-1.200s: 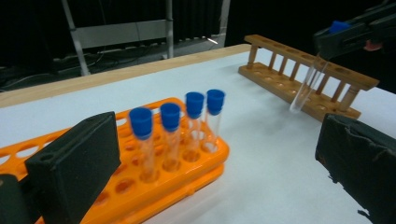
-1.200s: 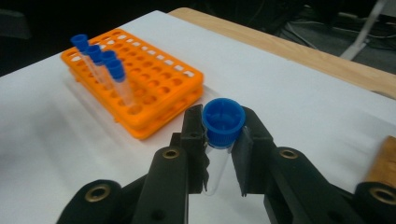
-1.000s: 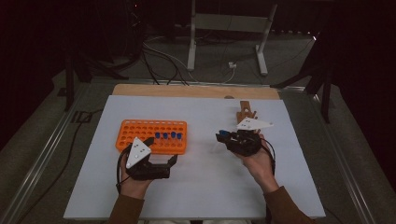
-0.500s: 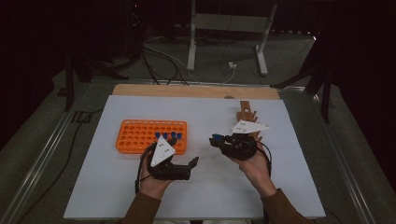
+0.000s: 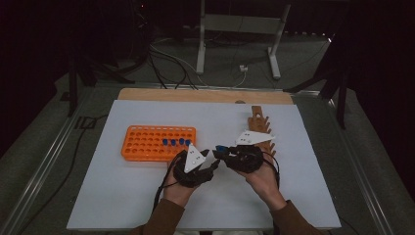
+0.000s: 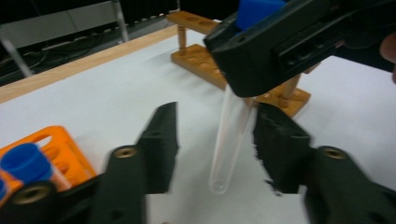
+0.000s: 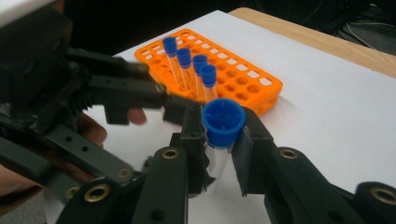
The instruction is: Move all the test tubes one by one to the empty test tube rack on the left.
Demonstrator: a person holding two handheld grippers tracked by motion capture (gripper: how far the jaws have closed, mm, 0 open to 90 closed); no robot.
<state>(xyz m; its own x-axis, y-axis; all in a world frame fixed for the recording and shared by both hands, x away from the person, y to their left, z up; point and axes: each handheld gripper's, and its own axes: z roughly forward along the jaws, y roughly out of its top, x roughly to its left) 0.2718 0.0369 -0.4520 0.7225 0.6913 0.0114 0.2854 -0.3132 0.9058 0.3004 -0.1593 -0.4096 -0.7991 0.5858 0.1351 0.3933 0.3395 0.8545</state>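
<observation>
At the centre of the high view, the right gripper is clamped just under the blue cap of a clear test tube. The left gripper has just been closing; its half-open jaws flank the tube's lower end without touching. An orange rack sits at left.

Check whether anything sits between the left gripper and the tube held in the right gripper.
Nothing visible does. The tube hangs from the right gripper between the left gripper's jaws, which have just been closing, still with a gap on each side.
</observation>
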